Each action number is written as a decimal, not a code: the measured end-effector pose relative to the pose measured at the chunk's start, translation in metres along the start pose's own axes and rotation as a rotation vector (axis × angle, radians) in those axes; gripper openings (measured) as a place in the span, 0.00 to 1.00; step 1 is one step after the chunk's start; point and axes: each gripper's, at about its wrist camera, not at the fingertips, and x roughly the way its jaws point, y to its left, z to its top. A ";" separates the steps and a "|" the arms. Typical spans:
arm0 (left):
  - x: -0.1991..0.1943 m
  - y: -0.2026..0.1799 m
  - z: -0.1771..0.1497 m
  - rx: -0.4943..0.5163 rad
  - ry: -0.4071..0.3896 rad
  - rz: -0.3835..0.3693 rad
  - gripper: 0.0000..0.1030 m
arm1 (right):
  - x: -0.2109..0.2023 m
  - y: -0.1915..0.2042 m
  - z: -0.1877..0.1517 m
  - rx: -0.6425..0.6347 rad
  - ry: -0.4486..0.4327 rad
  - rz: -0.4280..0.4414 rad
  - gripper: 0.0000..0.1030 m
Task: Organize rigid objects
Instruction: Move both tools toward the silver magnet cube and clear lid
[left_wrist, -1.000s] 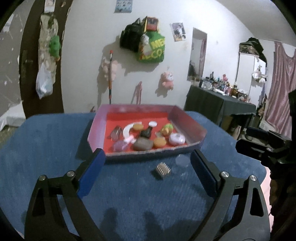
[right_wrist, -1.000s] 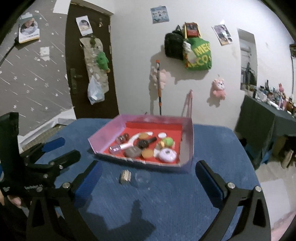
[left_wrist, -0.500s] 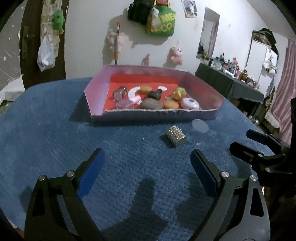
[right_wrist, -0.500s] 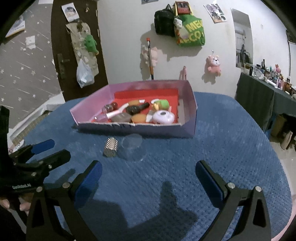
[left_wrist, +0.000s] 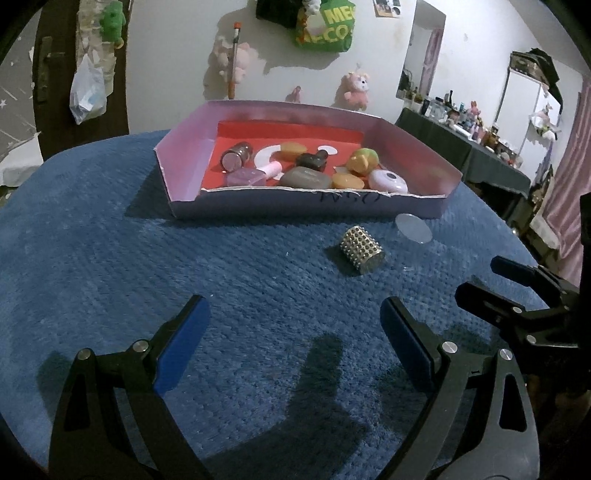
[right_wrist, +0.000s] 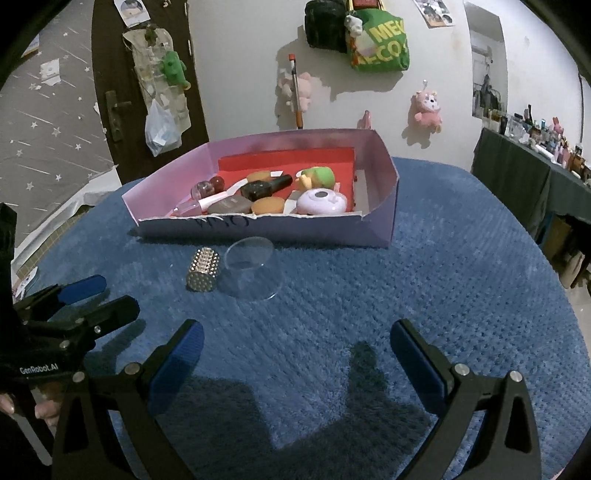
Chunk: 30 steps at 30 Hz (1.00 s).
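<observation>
studded cylinder (left_wrist: 362, 250) and clear cup (right_wrist: 248, 266) lie on the blue cloth (left_wrist: 221, 280) just in front of the pink tray (left_wrist: 184, 173), outside its near wall; seen from the right wrist, the cup sits just right of the cylinder, close enough that i cannot tell if they touch. everything else seems already gathered inside the tray, near its front wall: a lilac round case (right_wrist: 321, 201), a grey pebble-shaped piece (left_wrist: 304, 179), a dark bottle (right_wrist: 266, 186), a green and yellow toy (right_wrist: 317, 176).

left gripper (left_wrist: 291, 341) hangs over bare cloth, short of the tray, blue pads spread wide with nothing between them. right gripper (right_wrist: 295, 350) is likewise wide apart and empty.

likely step: pick one of the two strays and lift it over the tray's near wall. for the cylinder, pads should probably close across its round sides, square to its axis, since the studded metal-looking skin may roll on the plush pile. the cup looks thin, smooth and transparent, so its edges are hard to read; a gentle pinch on the rim would suit it better than a squeeze across the body. taking the cylinder first would avoid knocking the cup. the tray's torn paper front edge looks flimsy, so clear it well.
</observation>
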 end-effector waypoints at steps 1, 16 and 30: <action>0.001 0.000 0.001 0.001 0.005 0.000 0.92 | 0.001 0.000 0.000 0.000 0.003 0.001 1.00; 0.024 -0.013 0.031 -0.004 0.065 -0.038 0.92 | 0.008 -0.013 0.012 0.012 0.028 0.009 1.00; 0.066 -0.019 0.046 0.040 0.157 -0.025 0.92 | 0.019 -0.027 0.021 0.032 0.068 0.021 1.00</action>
